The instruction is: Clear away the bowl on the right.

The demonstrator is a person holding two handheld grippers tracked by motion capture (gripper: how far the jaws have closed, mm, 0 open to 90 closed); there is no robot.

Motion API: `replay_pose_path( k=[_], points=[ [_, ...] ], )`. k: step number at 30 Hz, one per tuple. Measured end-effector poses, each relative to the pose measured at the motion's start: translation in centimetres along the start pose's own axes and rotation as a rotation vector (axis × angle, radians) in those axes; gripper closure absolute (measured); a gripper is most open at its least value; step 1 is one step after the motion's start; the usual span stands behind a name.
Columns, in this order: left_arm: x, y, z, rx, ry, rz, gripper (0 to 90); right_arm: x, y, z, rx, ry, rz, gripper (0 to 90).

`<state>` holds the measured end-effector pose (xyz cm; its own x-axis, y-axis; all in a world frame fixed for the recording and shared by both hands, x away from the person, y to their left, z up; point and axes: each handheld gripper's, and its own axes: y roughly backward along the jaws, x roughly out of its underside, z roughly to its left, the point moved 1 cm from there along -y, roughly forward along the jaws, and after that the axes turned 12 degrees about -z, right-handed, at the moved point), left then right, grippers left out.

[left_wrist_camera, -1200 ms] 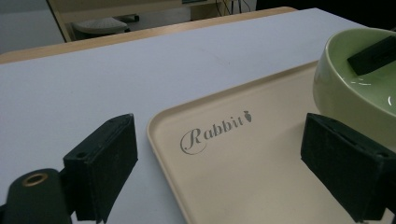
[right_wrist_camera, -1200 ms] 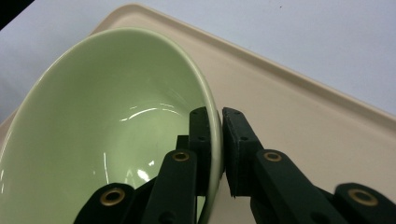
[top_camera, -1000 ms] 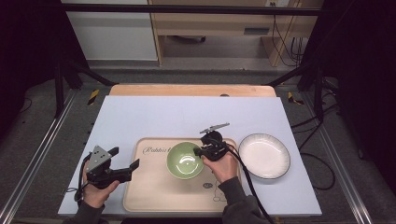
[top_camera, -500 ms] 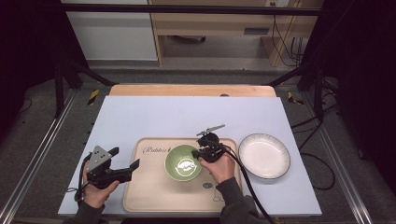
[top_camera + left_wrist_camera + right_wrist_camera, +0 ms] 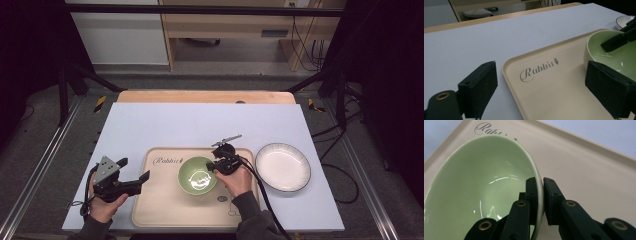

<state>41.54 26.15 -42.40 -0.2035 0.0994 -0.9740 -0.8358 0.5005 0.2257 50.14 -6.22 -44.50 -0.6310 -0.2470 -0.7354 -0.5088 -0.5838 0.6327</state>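
A pale green bowl (image 5: 196, 175) rests on a beige tray (image 5: 160, 200) printed with "Rabbit". My right gripper (image 5: 212, 166) is shut on the bowl's right rim (image 5: 539, 192), one jaw inside and one outside. The bowl (image 5: 481, 185) looks tilted in the right gripper view. My left gripper (image 5: 136, 175) is open at the tray's left edge, held level above the table. Its jaws stand wide apart with nothing between them, facing the tray (image 5: 544, 85) and the green bowl (image 5: 616, 53).
A white plate with a dark rim (image 5: 282, 166) lies on the light blue table cover (image 5: 200, 125) right of the tray. Bare cover stretches behind the tray to the wooden table edge (image 5: 205, 96). A black cable (image 5: 260, 190) trails from the right gripper.
The right gripper and the green bowl have shifted slightly toward the left and front on the tray. The left gripper has stayed in place.
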Motion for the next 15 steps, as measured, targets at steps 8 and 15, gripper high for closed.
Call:
replay_pose_path(
  k=[8, 15],
  points=[
    [0.03, -0.02, 0.01, -0.001, 0.0, 0.001, 10.7, 0.13, -0.21, -0.03, 0.017, 0.02, 0.007, 83.8],
    [0.08, -0.08, -0.02, -0.001, 0.0, 0.004, 10.7, 0.21, -0.28, -0.25, 0.018, 0.03, 0.014, 83.8]
  ],
)
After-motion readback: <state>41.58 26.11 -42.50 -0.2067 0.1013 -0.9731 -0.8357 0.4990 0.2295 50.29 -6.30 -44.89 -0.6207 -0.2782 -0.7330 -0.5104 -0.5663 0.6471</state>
